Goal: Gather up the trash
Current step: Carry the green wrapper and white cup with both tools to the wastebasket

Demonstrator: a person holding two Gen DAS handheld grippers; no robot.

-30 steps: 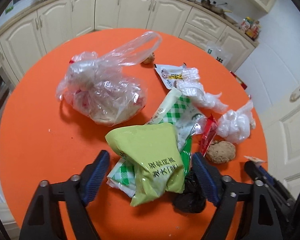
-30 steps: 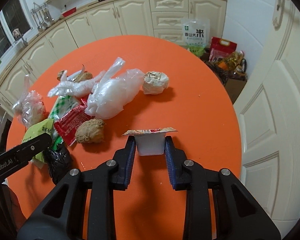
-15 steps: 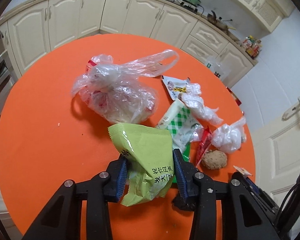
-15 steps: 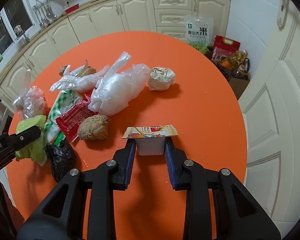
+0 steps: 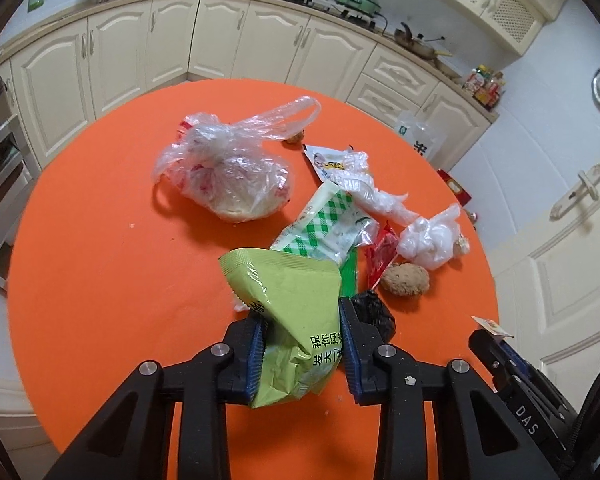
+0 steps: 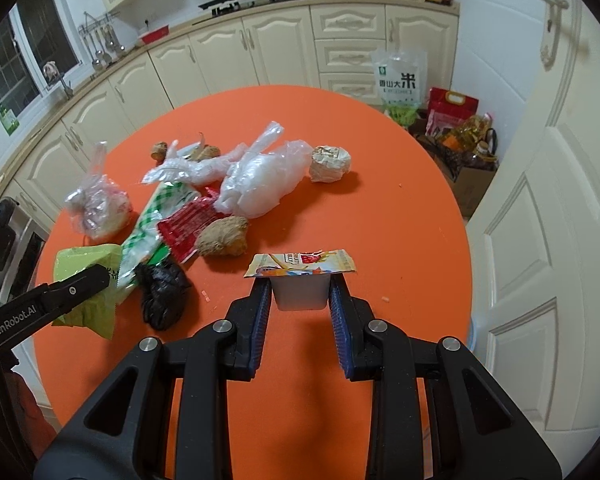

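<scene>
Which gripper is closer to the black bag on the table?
Left. The left gripper, closing on the green packet, is right beside the black bag; the right gripper, holding the cup, is farther away.

Bright even indoor light, soft short shadows under trash on orange table (image 5: 100, 264), heavy fisheye bending, dark vignetted corners, sharp focus, no blur

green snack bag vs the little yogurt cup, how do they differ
The green snack bag is soft, crumpled and yellow-green; the yogurt cup is rigid, white, with a printed foil lid. The bag is far bigger than the cup. The left gripper is closing on the bag; the right gripper is shut on the cup.
</scene>
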